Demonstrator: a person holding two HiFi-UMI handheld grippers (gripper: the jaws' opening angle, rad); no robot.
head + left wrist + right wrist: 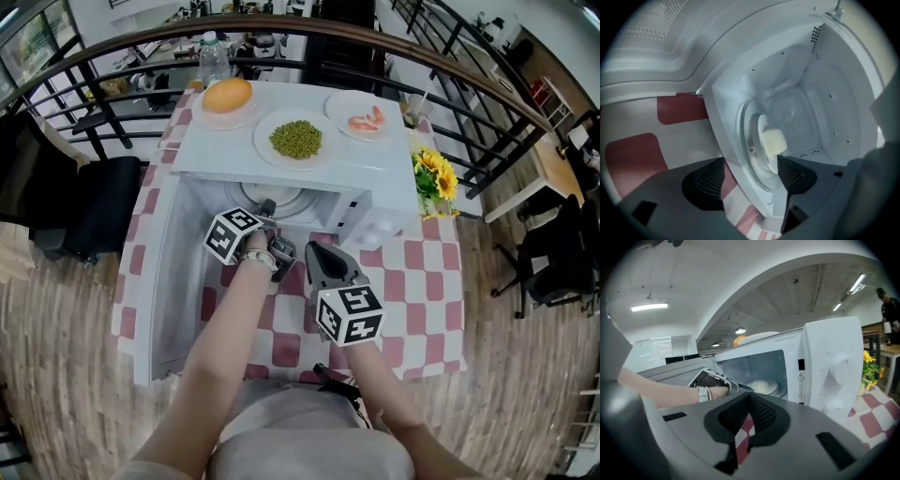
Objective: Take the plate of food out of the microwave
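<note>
Plate (292,199) mostly hidden under microwave (375,159) roof, its pale food (774,142) too blurred to identify

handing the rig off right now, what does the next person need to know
Left gripper: jaws apart, empty, at the mouth of the microwave, aimed at the plate.
Right gripper: jaws together, empty, over the tablecloth in front of the microwave.
Things: the plate, with pale food on it, sits on the turntable inside.
Done: the door is open.
Left to do: grip the plate's rim, bring it out level and set it down.
</note>
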